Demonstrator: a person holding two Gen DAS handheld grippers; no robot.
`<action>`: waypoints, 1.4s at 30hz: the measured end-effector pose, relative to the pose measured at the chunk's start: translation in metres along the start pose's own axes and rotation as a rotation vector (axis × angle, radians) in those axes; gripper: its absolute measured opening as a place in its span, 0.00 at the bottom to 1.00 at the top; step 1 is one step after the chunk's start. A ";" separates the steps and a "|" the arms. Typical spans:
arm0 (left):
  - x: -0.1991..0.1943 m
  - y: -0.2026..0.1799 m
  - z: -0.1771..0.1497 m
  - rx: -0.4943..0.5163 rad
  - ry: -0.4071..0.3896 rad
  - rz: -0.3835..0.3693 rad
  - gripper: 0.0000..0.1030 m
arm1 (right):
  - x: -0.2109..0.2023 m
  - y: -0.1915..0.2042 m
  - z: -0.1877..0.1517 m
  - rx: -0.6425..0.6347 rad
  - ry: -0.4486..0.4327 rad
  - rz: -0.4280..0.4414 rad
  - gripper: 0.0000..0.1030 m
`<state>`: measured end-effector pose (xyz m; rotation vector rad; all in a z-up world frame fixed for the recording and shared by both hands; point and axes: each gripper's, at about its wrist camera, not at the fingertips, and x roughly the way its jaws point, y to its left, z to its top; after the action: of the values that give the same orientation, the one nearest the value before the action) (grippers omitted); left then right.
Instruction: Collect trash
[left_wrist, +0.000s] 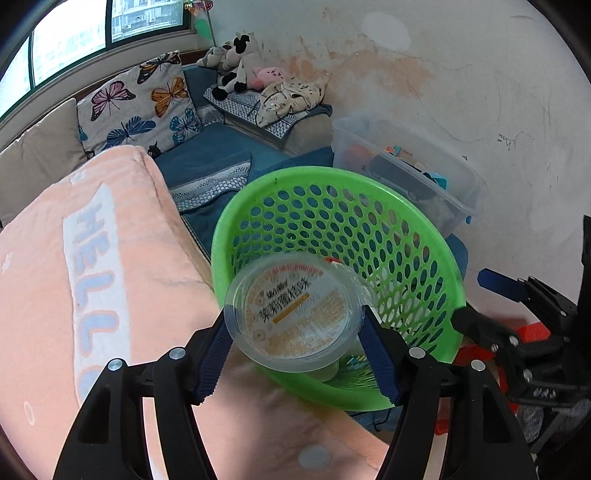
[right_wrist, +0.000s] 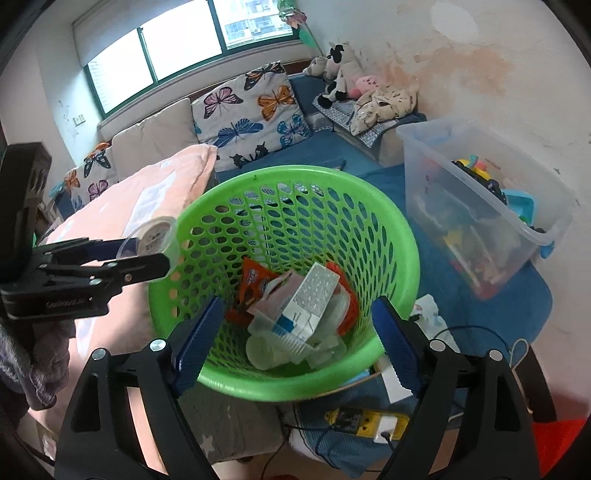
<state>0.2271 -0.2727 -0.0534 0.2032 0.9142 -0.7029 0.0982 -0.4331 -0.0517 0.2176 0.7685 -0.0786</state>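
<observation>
- At nine o'clock in your left wrist view lies the peach-pink fleece blanket (left_wrist: 110, 266) with pale "HELLO" lettering, bunched on the sofa.
- Your left gripper (left_wrist: 295, 328) is clenched on a round clear plastic cup with a printed yellow-and-white lid (left_wrist: 293, 312); both blue ribbed pads press its sides.
- That cup sits at the near rim of the green perforated plastic waste basket (left_wrist: 417, 236), at about seven o'clock on it.
- In your right wrist view, the basket (right_wrist: 402, 236) holds the collected trash: an orange snack wrapper (right_wrist: 255, 284), a blue-and-white carton (right_wrist: 310, 299) and clear plastic cups.
- Your right gripper (right_wrist: 295, 334) is released, its pads spread wide at the basket's near rim, nothing between them.
- At three o'clock stands a clear plastic storage bin of toys (right_wrist: 480, 206).
</observation>
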 end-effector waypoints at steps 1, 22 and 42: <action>0.001 0.000 -0.001 -0.003 0.003 -0.003 0.65 | -0.001 0.000 -0.002 0.001 -0.002 0.001 0.81; -0.040 0.008 -0.021 -0.035 -0.063 -0.019 0.77 | -0.018 0.034 -0.032 -0.015 -0.014 0.000 0.87; -0.142 0.047 -0.088 -0.097 -0.210 0.152 0.91 | -0.040 0.108 -0.049 -0.097 -0.023 0.045 0.96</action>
<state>0.1414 -0.1315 -0.0017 0.1086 0.7220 -0.5267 0.0524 -0.3171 -0.0396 0.1414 0.7421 -0.0008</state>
